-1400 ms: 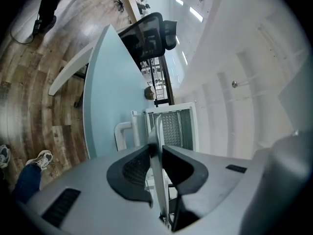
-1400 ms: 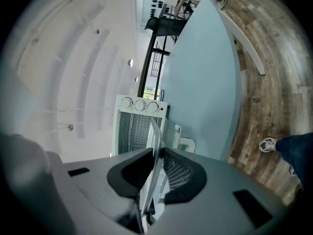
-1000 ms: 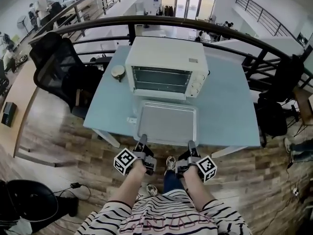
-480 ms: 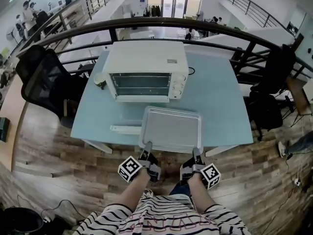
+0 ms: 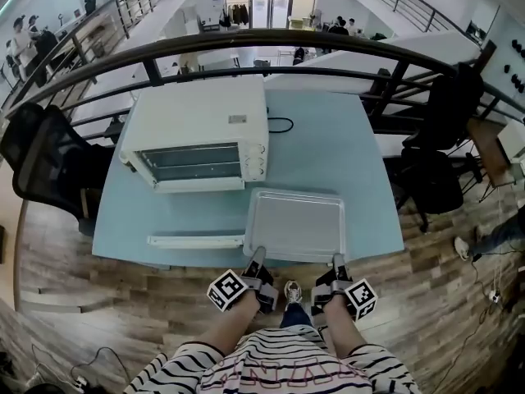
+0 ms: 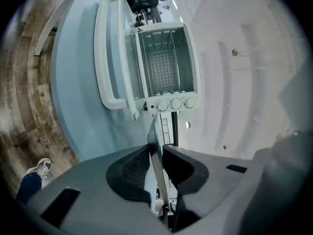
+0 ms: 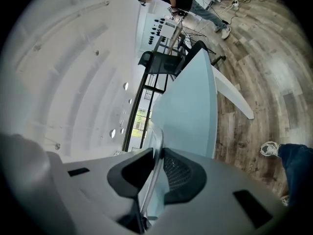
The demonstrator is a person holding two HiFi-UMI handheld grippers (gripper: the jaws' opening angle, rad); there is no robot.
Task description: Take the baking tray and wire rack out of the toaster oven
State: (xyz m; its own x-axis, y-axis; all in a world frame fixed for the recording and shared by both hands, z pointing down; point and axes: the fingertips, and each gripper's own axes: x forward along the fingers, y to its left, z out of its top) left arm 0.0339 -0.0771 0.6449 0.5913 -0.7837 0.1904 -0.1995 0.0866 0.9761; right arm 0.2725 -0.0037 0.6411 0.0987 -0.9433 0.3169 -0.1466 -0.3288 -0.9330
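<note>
Left gripper (image 5: 257, 263) and right gripper (image 5: 337, 265) each clamp the tray (image 5: 295, 224) by its near rim. Its long axis runs left-right, perhaps resting on the worktop (image 5: 328, 154). The oven (image 5: 201, 130) lies far-left, nearer the left gripper.

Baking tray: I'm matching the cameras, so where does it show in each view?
Head view: baking tray lower centre, below-right of the toaster oven.
Left gripper view: its rim edge-on, bottom centre, between the jaws.
Right gripper view: rim likewise, bottom centre.
Shared landmark: the pale blue table.
</note>
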